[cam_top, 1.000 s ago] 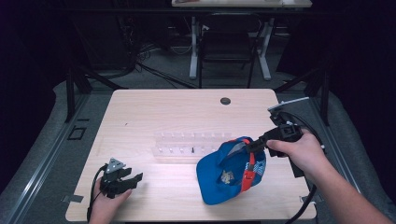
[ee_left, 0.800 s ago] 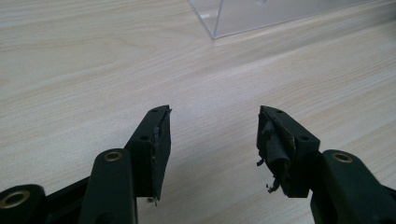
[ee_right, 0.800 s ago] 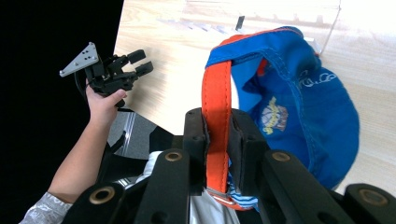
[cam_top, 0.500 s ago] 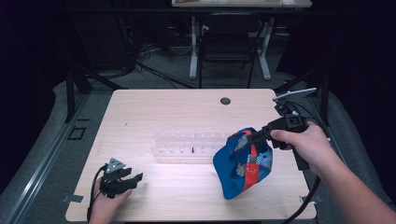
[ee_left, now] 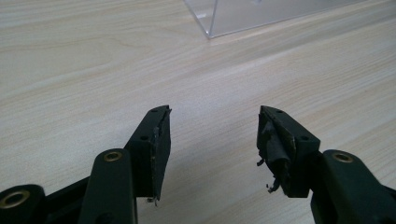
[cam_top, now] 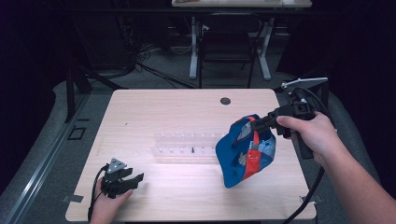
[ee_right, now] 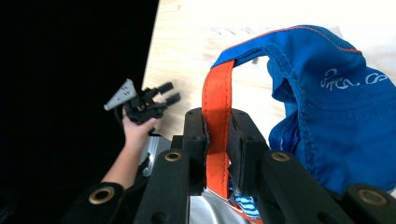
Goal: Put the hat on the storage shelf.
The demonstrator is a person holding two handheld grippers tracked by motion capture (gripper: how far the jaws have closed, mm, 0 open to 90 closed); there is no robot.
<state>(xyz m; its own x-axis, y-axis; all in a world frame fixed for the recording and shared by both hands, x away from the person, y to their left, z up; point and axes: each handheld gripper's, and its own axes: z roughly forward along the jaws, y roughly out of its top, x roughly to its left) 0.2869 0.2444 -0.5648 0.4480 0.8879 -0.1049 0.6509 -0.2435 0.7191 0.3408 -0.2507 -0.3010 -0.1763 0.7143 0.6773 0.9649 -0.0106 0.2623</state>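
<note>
Two grippers are at work, and only the right gripper carries anything: its jaws are pressed together on the orange strap of a blue cap, which hangs off the table at the centre right of the high view, crown sagging downward. In the right gripper view the strap runs straight up between the two black jaws, with the blue fabric bulging at the right of the frame. The step in hand looks like lifting the cap clear of the wood, close beside the right end of the clear plastic rack in the middle of the table. Next, I judge, the cap needs carrying over that rack and lowering onto one of its pegs, which calls for keeping the opening facing down. The left gripper rests at the lower left of the high view, jaws spread wide over bare wood and holding nothing; the left gripper view shows the rack's corner at the top of the frame
</note>
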